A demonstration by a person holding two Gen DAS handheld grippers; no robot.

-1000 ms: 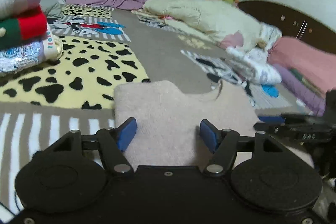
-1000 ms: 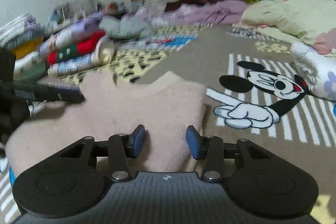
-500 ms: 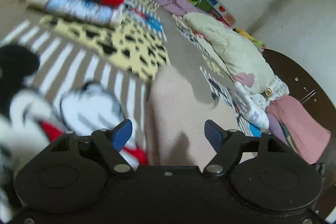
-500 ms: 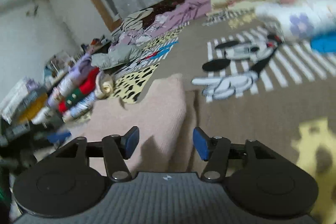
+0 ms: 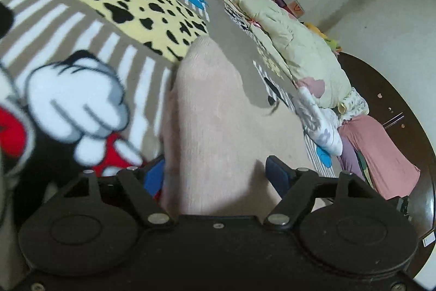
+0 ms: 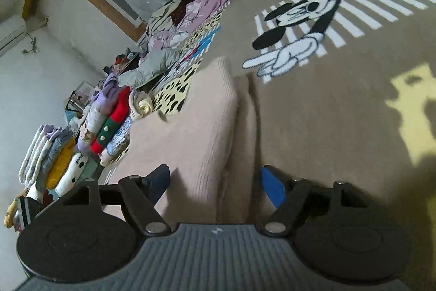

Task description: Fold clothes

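1. A folded pale pink knit sweater (image 5: 218,111) is lying on a cartoon-mouse printed blanket (image 5: 68,97), beside its yellow cow-spot patch.
2. The left gripper (image 5: 218,175) is standing released, its blue pads straddling the sweater's edge without pinching it.
3. The right gripper (image 6: 215,183) is opening, its jaws parting around the sweater's (image 6: 196,132) folded side edge, pads clear of the cloth.
4. A stack of folded clothes (image 6: 109,124) is sitting to the left; printing on one white piece is too small to read.
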